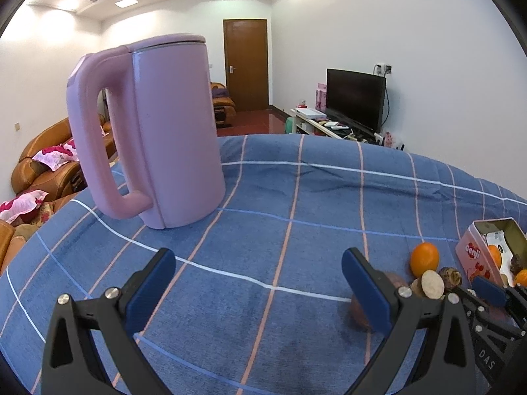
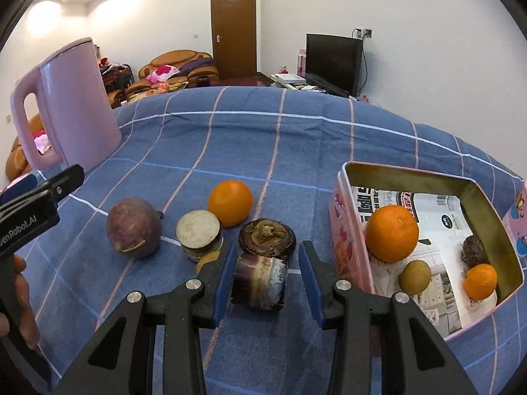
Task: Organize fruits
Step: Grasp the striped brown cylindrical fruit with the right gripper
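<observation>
My right gripper points down at a pile of fruit on the blue checked cloth. Its jaws stand narrow around a short cut piece with a purple-brown rind. The left pad touches the piece and a thin strip of cloth shows at the right pad. Behind lie a dark round fruit, a pale-faced cut piece, an orange and a purple-brown fruit. The pink tin on the right holds an orange and smaller fruits. My left gripper is wide open over bare cloth.
A tall pink kettle stands on the cloth at the back left. The other gripper's finger and a hand are at the left edge of the right wrist view. Beyond the table are sofas, a door and a television.
</observation>
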### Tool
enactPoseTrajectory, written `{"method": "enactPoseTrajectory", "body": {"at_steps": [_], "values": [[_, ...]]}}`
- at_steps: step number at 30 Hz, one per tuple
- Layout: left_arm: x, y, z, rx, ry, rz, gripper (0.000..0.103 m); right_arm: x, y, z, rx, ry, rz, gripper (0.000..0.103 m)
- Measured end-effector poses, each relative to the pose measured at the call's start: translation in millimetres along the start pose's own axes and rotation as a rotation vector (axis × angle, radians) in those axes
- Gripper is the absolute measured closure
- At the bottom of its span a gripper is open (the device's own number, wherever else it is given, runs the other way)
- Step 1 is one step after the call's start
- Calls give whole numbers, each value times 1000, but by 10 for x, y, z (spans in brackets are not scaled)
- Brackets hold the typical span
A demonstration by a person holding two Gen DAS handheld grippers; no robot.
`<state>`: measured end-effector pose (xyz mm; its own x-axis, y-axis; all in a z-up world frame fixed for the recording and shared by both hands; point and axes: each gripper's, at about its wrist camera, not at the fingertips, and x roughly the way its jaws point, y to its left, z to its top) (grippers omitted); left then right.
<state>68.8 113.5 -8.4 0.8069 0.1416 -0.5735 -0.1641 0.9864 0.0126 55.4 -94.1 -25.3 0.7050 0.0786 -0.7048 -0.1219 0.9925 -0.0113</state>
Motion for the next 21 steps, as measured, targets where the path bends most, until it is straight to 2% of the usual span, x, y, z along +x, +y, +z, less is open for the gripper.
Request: {"method": "enactPoseTrajectory", "body": {"at_steps": [5,8,17,20,21], "values": [[-17,-15,-2,6,-11,-10,0,-85,-24,-63,-15,-8,44,63],[-29,-37,-7,17,-17,-16,0,-155,-97,-77,22,-45,91,71],[-16,-97,-19,40,-11,-19,0,-231,-74,-134,15,-48,144,71],[-39,-102,-16,42,-20,-24,0,-227,-73,-228,59,0,267,71],[-43,-106,-17,43,-20,-26,0,-238,-55,-241,49,-5,256,71]]}}
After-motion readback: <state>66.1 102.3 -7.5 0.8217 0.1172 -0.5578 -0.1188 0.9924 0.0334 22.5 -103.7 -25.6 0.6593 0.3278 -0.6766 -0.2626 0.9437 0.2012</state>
